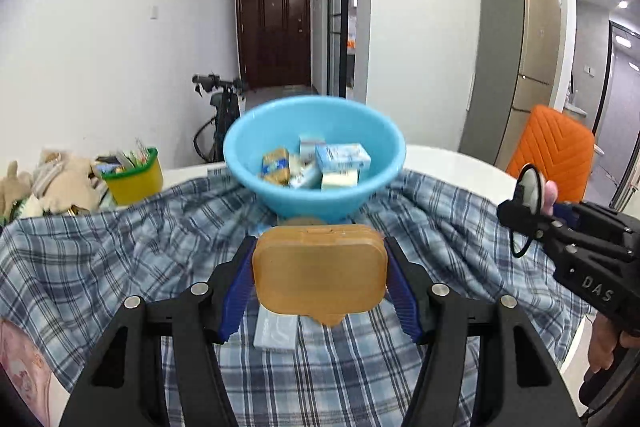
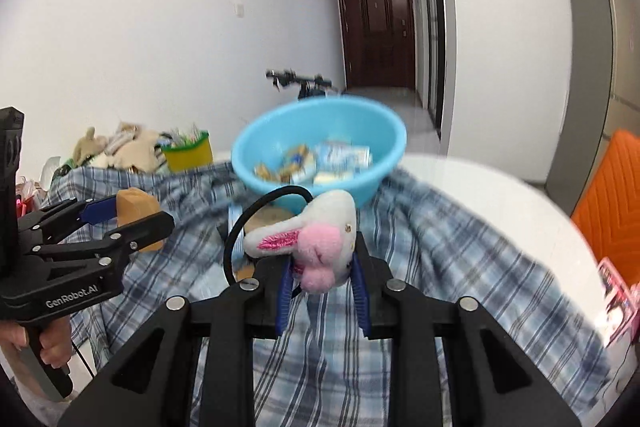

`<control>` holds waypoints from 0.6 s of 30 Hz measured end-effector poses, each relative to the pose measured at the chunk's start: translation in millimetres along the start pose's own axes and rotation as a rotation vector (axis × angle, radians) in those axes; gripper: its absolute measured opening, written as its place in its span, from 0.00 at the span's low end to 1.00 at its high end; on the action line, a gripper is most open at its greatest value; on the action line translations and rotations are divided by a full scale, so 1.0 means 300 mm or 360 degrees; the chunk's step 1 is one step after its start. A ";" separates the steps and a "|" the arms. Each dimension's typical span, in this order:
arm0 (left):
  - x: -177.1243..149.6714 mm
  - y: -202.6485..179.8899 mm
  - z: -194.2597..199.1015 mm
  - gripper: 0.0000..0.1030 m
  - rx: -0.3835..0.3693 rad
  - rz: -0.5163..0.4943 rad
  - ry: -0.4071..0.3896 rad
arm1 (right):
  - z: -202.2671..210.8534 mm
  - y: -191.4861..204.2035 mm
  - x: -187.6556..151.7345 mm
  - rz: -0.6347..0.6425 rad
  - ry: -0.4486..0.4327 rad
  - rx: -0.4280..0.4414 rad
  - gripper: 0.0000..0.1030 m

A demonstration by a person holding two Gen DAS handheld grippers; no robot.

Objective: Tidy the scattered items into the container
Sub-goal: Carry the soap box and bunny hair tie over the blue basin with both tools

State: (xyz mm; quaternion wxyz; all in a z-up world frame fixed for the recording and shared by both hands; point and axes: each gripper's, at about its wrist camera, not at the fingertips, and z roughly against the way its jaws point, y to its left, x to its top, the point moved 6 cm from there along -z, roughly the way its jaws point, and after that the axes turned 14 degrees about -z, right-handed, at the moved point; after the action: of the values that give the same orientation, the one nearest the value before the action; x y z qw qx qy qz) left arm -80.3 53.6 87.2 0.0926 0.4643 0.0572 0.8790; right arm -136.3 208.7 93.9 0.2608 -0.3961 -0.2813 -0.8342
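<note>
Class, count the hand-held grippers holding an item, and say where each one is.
2. The left hand-held gripper clamps an orange case; the right hand-held gripper pinches a plush rabbit hair tie. Both are above the plaid cloth.

A blue plaid cloth [image 1: 120, 267] covered the white worktop [image 1: 460, 167], with a yellow tub [image 1: 134, 179] and plush toys [image 1: 52, 187] far left, an orange chair [image 1: 552, 151] far right, and a dark door [image 1: 274, 27] beyond.

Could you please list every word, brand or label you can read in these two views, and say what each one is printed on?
"DAS": on the black body of the right gripper.
"GenRobot.AI": on the black body of the left gripper.
Print on the small boxes inside the blue bowl: too blurred to read.
</note>
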 end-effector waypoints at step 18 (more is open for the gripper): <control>0.092 0.053 -0.087 0.62 0.0108 -0.0001 -0.0084 | -0.038 0.015 0.071 -0.0038 -0.0058 0.0009 0.24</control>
State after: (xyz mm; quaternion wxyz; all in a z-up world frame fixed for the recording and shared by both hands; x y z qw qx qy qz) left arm -118.9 43.8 97.8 0.0786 0.4902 0.0848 0.8639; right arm -150.7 193.3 106.2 0.2468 -0.4070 -0.2930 -0.8292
